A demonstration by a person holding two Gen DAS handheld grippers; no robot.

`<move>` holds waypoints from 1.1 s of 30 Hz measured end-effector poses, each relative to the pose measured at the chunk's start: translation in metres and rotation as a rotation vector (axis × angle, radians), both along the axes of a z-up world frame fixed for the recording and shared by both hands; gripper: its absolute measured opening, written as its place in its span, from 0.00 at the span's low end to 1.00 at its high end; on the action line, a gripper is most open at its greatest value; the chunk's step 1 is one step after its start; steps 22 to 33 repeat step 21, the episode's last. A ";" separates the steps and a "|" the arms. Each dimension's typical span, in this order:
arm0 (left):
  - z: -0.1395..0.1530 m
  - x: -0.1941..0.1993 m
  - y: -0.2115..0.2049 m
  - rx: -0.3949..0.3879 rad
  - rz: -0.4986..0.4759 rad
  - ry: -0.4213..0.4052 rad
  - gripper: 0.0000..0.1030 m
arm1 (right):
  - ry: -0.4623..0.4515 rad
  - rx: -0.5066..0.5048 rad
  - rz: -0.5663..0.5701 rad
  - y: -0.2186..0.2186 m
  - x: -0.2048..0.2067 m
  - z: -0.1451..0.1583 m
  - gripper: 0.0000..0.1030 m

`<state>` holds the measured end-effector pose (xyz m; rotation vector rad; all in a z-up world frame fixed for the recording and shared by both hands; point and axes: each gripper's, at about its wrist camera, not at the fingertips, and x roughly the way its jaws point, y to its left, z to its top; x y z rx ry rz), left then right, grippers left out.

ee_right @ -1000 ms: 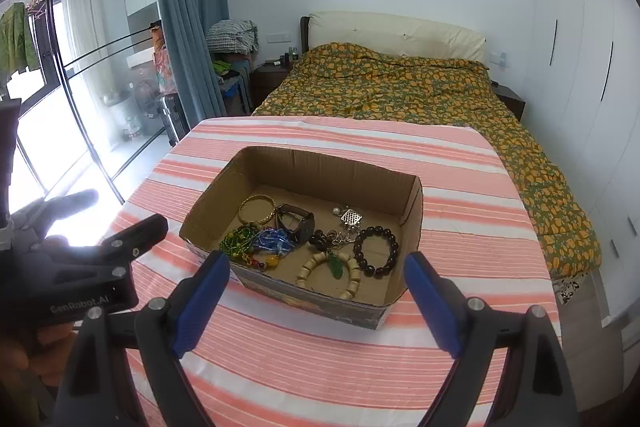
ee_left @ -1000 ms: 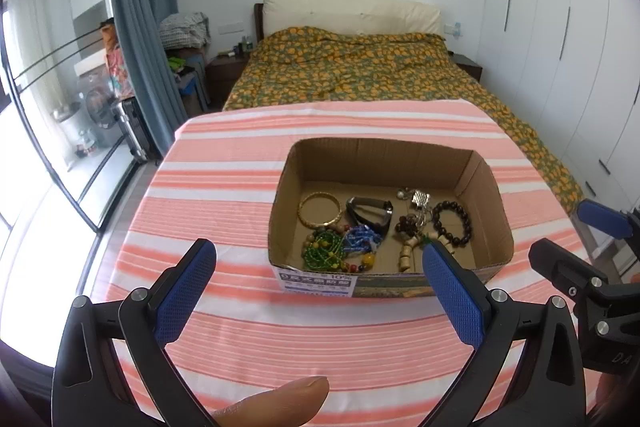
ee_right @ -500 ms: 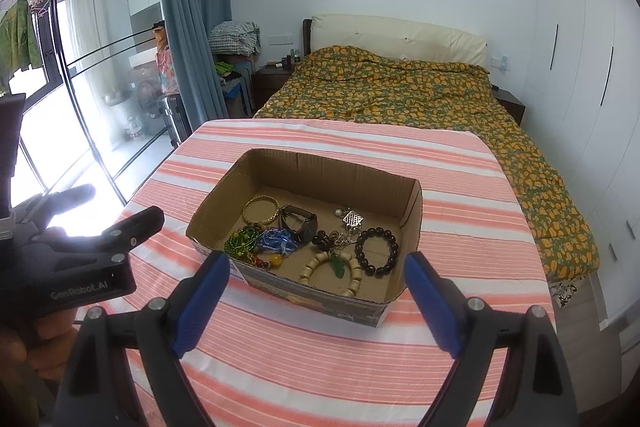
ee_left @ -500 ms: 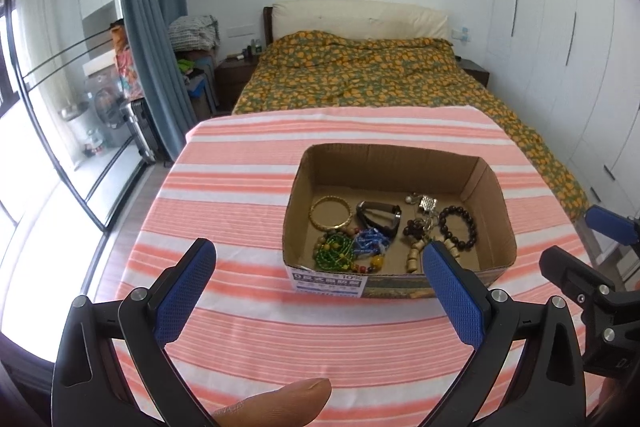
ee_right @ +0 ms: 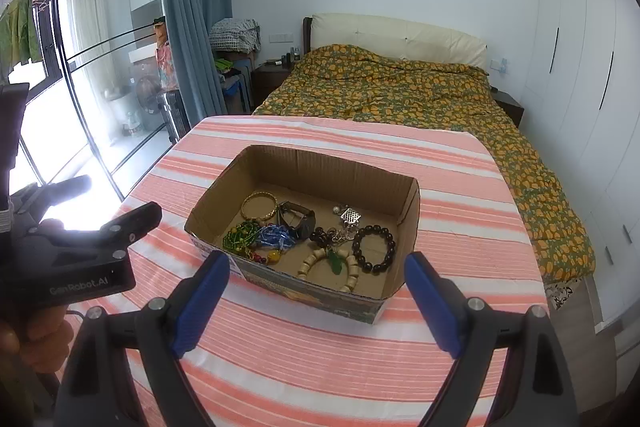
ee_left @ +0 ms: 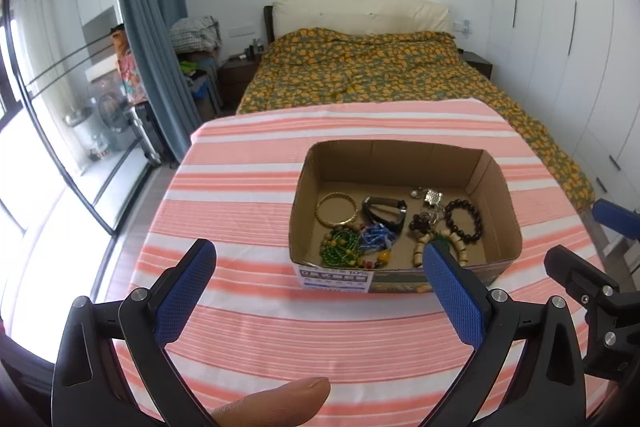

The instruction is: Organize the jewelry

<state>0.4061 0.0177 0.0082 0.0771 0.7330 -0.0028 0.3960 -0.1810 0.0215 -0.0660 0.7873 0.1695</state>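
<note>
An open cardboard box [ee_left: 496,179] [ee_right: 208,203] stands on the striped table. Inside lie a gold bangle [ee_left: 337,209] [ee_right: 259,206], a dark watch [ee_left: 385,212] [ee_right: 297,219], green beads [ee_left: 340,247] [ee_right: 239,235], blue beads [ee_left: 376,235] [ee_right: 276,235], a dark bead bracelet [ee_left: 464,221] [ee_right: 374,243], a cream bead bracelet [ee_right: 328,265] and silver pieces [ee_left: 431,195] [ee_right: 349,215]. My left gripper [ee_left: 320,287] is open and empty, short of the box's near side. My right gripper [ee_right: 316,297] is open and empty, near the box's front corner.
The table carries a pink and white striped cloth [ee_left: 248,195] [ee_right: 452,211]. A bed with an orange-patterned cover [ee_left: 372,67] lies beyond it. Glass doors and a blue curtain [ee_left: 148,27] are to the left, white wardrobes [ee_left: 560,27] to the right.
Both grippers have drawn back and risen a little, and the left view has swung left, so the box sits further right in it. Both stay open and empty.
</note>
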 end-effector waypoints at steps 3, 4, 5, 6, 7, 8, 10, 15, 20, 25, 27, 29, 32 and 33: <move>0.001 -0.002 0.000 -0.001 0.005 -0.001 1.00 | 0.000 -0.002 0.000 0.000 -0.001 0.001 0.88; 0.001 -0.002 0.000 -0.002 0.006 0.002 1.00 | -0.001 -0.003 0.001 0.000 -0.001 0.002 0.88; 0.001 -0.001 0.000 -0.004 0.005 0.005 1.00 | -0.002 -0.003 0.001 0.000 -0.001 0.002 0.88; 0.001 -0.001 0.000 -0.007 0.004 0.008 1.00 | -0.005 -0.004 0.001 0.000 -0.002 0.003 0.88; 0.001 -0.001 0.000 -0.009 0.003 0.009 1.00 | -0.006 -0.004 0.001 0.000 -0.002 0.004 0.88; 0.001 -0.001 0.000 -0.010 0.003 0.009 1.00 | -0.007 -0.004 0.001 -0.001 -0.002 0.004 0.88; 0.001 -0.002 0.000 -0.012 -0.001 0.010 1.00 | -0.009 -0.005 -0.002 -0.001 -0.002 0.004 0.88; 0.001 -0.003 -0.002 -0.014 -0.009 0.015 1.00 | -0.005 -0.010 -0.009 -0.002 -0.002 0.001 0.88; 0.000 -0.008 -0.003 -0.017 -0.016 -0.002 1.00 | 0.010 -0.003 -0.015 -0.007 -0.004 -0.003 0.88; -0.002 -0.009 -0.003 -0.011 -0.023 0.003 1.00 | 0.010 -0.003 -0.015 -0.007 -0.004 -0.003 0.88; -0.002 -0.009 -0.003 -0.011 -0.023 0.003 1.00 | 0.010 -0.003 -0.015 -0.007 -0.004 -0.003 0.88; -0.002 -0.009 -0.003 -0.011 -0.023 0.003 1.00 | 0.010 -0.003 -0.015 -0.007 -0.004 -0.003 0.88; -0.002 -0.009 -0.003 -0.011 -0.023 0.003 1.00 | 0.010 -0.003 -0.015 -0.007 -0.004 -0.003 0.88; -0.002 -0.009 -0.003 -0.011 -0.023 0.003 1.00 | 0.010 -0.003 -0.015 -0.007 -0.004 -0.003 0.88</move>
